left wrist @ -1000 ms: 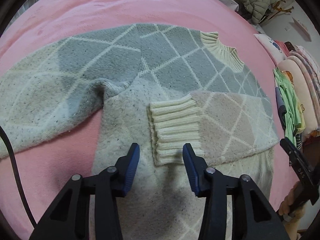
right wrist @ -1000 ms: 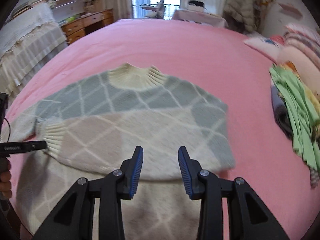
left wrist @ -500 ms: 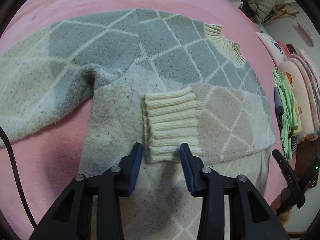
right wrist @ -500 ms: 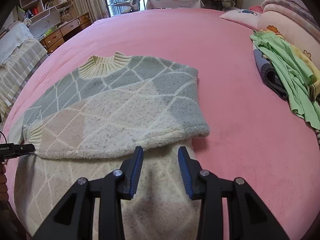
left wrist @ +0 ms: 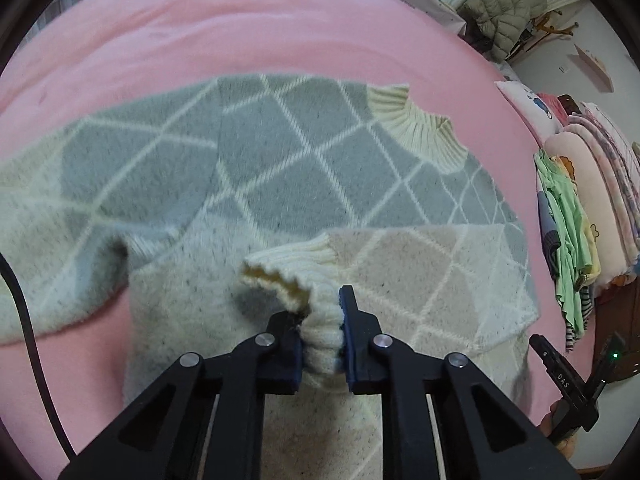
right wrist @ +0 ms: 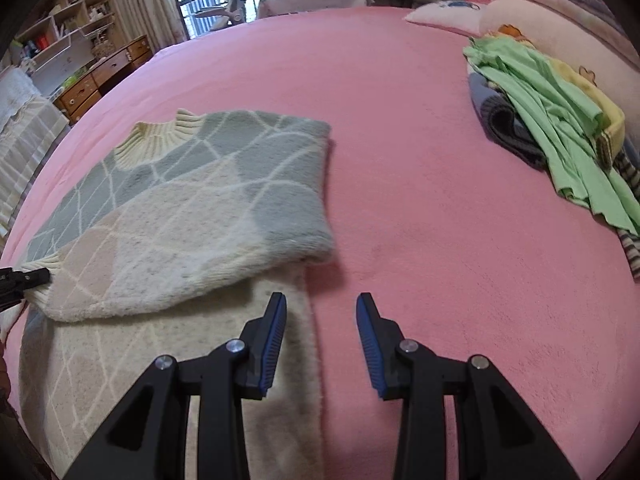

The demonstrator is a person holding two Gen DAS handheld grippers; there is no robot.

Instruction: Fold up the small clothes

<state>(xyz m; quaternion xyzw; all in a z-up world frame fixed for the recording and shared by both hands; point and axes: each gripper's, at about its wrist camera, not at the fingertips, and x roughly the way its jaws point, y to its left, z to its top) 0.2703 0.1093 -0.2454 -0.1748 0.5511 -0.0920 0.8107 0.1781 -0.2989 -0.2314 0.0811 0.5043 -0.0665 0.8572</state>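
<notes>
My left gripper point(left wrist: 322, 334) pinches the ribbed cream cuff point(left wrist: 316, 300) of the grey-and-cream diamond-knit sweater point(right wrist: 180, 208) lying on the pink bedspread point(right wrist: 420, 160), while my right gripper point(right wrist: 321, 330) hovers spread over its near right edge.

Grey-cream diamond-patterned sweater point(left wrist: 304, 184), pink blanket point(right wrist: 420, 152)

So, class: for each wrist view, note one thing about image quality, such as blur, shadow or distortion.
Left wrist view: the sweater is smeared by motion blur, while the left gripper, shut on the cuff, stays sharp. Right wrist view: sharper overall; fisheye bulges the pink bed, and the right gripper casts only soft shadow.
</notes>
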